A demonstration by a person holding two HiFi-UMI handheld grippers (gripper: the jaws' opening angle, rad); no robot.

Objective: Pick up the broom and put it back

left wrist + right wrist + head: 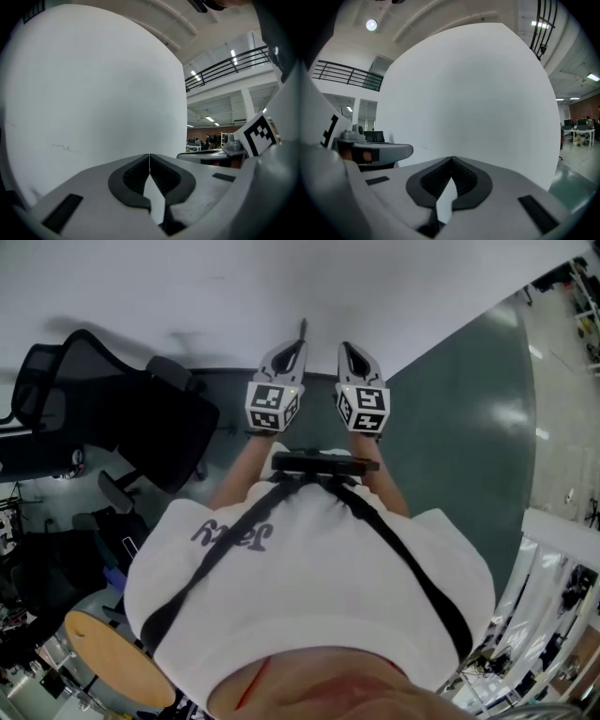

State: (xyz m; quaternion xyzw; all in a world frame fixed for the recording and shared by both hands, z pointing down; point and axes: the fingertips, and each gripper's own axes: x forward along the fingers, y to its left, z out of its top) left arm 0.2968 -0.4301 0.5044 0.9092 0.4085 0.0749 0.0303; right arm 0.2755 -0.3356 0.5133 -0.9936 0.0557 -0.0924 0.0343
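No broom shows in any view. In the head view my two grippers are held side by side in front of my chest, both pointing at a plain white wall [281, 282]. The left gripper [300, 341] is shut, its ribbed dark pads [140, 176] meeting with nothing between them. My right gripper [346, 350] is shut too, and its pads [461, 178] are empty. In the left gripper view, the left gripper [149, 160] faces the wall with the right one's marker cube [259, 134] at its side. The right gripper [451, 161] also faces the wall.
A black office chair [122, 418] stands close on the left by the wall. A round wooden stool [111, 660] is at my lower left. Dark green floor [469, 418] runs off to the right, toward white shelving [562, 549]. Desks stand far off in the hall [206, 143].
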